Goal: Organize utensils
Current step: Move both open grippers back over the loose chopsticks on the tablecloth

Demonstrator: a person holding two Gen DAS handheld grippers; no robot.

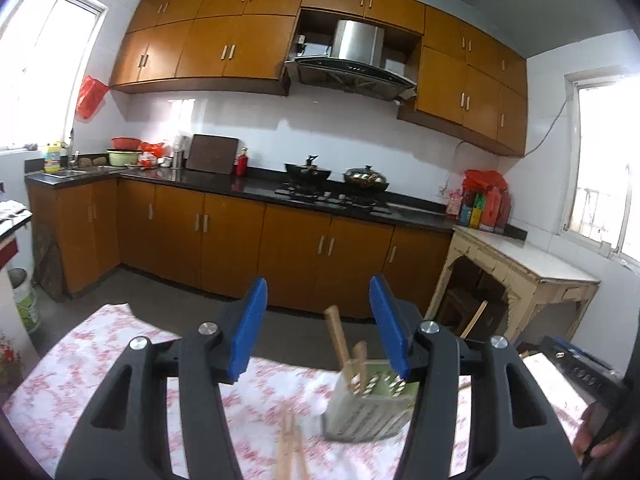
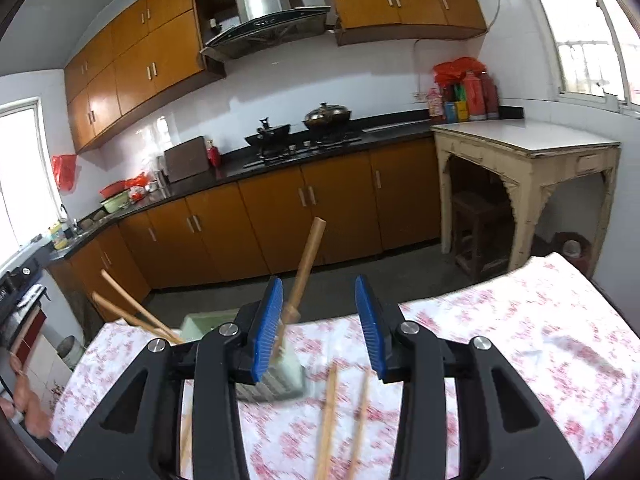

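A pale green slotted utensil holder (image 1: 366,408) stands on the floral tablecloth (image 1: 120,368), with wooden utensil handles (image 1: 340,344) sticking up from it. My left gripper (image 1: 318,328) is open and empty, just above and behind the holder. Loose wooden chopsticks (image 1: 290,452) lie on the cloth below it. In the right wrist view the holder (image 2: 276,376) sits under the left finger, with a wooden handle (image 2: 306,268) rising from it. My right gripper (image 2: 320,328) is open and empty. Two chopsticks (image 2: 330,420) lie on the cloth below it.
Brown kitchen cabinets and a black counter (image 1: 256,188) with two pans on a stove (image 1: 336,184) run along the far wall. A worn cream side table (image 2: 528,148) stands at the right. A dark appliance (image 1: 580,368) sits at the table's right edge.
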